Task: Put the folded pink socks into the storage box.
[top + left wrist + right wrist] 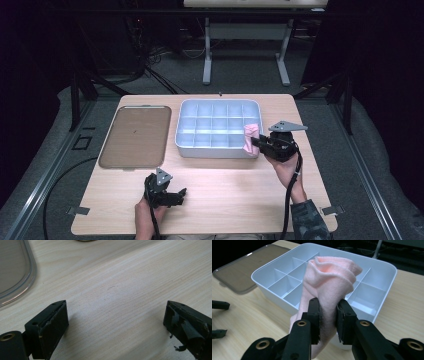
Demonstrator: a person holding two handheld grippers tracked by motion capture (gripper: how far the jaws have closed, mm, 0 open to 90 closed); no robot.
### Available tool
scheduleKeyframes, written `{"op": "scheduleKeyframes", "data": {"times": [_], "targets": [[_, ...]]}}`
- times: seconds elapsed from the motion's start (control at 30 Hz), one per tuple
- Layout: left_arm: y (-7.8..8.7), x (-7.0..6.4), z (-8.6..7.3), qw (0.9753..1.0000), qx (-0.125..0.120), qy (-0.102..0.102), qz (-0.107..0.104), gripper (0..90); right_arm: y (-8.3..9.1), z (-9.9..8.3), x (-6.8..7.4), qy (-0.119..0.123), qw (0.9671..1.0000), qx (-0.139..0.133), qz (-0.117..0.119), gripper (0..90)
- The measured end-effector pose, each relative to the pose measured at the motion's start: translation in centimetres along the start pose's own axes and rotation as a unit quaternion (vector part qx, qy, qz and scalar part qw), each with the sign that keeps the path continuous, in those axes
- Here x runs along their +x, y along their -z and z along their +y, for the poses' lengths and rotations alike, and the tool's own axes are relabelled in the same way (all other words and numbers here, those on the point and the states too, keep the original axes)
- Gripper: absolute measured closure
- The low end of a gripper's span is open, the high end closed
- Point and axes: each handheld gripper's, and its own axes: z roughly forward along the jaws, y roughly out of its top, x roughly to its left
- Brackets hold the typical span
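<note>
My right gripper [328, 315] has its two fingers [314, 315] pinched tight on a pink cloth [329, 280], a soft ribbed piece bunched up between them so that its folded top rises above the fingers and its lower end hangs down past them. I hold the cloth at the front right corner of the white divided tray [187, 145], over the near rim, with the cloth's top leaning in above the nearest compartments (whether it touches the rim I cannot tell). In the high view the cloth [251, 139] shows as a pink patch right at that corner, with my right gripper [260, 143] just beside the tray wall and my hand behind it. My left gripper [181, 196] rests low near the front edge of the table [225, 200], well apart from the tray, its fingers [53, 325] spread wide with nothing between them but bare wood. The brown translucent lid [135, 136] lies flat on the table to the left of the tray, and its rounded corner shows near my left fingers.
</note>
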Motion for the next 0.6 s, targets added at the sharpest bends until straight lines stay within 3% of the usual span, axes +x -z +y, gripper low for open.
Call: {"op": "scheduleKeyframes", "data": {"times": [0.37,0.6], "targets": [[0.0,0.0,0.0,1.0000,-0.001,0.000,0.001,5.6,-1.8,1.3,-1.2,0.012,0.9995,0.019,-0.024,75.3],[0.0,0.0,0.0,1.0000,-0.001,-0.001,0.000,5.9,-3.5,1.2,-2.6,-0.001,0.9987,0.038,-0.033,75.3]]}}
